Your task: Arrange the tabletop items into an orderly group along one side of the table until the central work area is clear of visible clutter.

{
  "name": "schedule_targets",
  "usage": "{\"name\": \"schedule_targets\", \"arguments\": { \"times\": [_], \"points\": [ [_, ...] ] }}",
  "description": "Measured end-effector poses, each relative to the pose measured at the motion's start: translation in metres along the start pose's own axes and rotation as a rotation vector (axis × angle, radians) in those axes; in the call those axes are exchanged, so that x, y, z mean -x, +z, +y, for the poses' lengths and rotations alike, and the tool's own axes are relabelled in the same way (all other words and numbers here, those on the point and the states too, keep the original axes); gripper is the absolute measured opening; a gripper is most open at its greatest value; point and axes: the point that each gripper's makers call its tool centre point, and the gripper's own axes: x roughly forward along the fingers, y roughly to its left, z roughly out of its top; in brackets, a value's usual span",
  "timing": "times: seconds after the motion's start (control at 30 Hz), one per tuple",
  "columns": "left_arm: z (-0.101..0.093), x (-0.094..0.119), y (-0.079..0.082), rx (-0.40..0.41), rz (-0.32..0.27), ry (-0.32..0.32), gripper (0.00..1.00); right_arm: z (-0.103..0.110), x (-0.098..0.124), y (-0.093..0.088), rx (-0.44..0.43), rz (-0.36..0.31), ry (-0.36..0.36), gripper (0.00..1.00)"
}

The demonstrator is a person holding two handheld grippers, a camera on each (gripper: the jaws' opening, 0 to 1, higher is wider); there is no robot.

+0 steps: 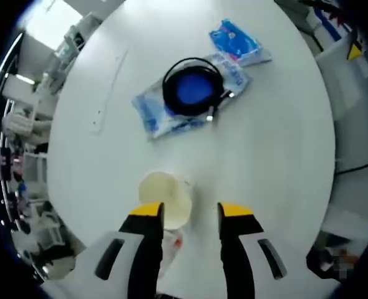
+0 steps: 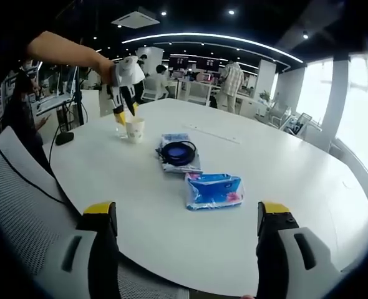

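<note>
Left gripper (image 1: 190,215) hangs spread over the paper cup (image 1: 166,199), cup nearer its left jaw; a clear glass (image 2: 121,129) stands beside it. Right gripper (image 2: 187,218) wide, holding nothing. I'd centre on the cup, then pinch gently so as not to crush it.

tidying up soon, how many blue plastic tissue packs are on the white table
2. One blue plastic tissue pack lies alone nearer the right gripper; the other blue pack sits mid-table under a coiled black cable. None seems hidden.
</note>
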Motion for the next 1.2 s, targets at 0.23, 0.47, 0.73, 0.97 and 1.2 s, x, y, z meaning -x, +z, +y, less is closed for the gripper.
{"name": "schedule_targets", "arguments": {
  "times": [0.23, 0.47, 0.73, 0.97, 1.2],
  "points": [
    [-0.006, 0.018, 0.008, 0.085, -0.097, 0.006, 0.41, 0.001, 0.000, 0.001, 0.006, -0.001, 0.008, 0.93],
    [-0.009, 0.028, 0.013, 0.137, -0.170, 0.037, 0.50, 0.003, 0.000, 0.001, 0.012, 0.001, 0.015, 0.93],
    [-0.017, 0.038, 0.015, 0.262, -0.272, 0.045, 0.60, 0.003, -0.001, 0.001, 0.006, -0.006, 0.016, 0.94],
    [-0.013, 0.054, 0.019, 0.363, -0.416, 0.122, 0.67, 0.004, -0.001, 0.001, 0.001, -0.006, 0.024, 0.95],
    [-0.018, 0.069, 0.012, 0.461, -0.528, 0.172, 0.74, 0.001, 0.000, 0.002, -0.045, -0.008, 0.017, 0.95]
  ]
}}
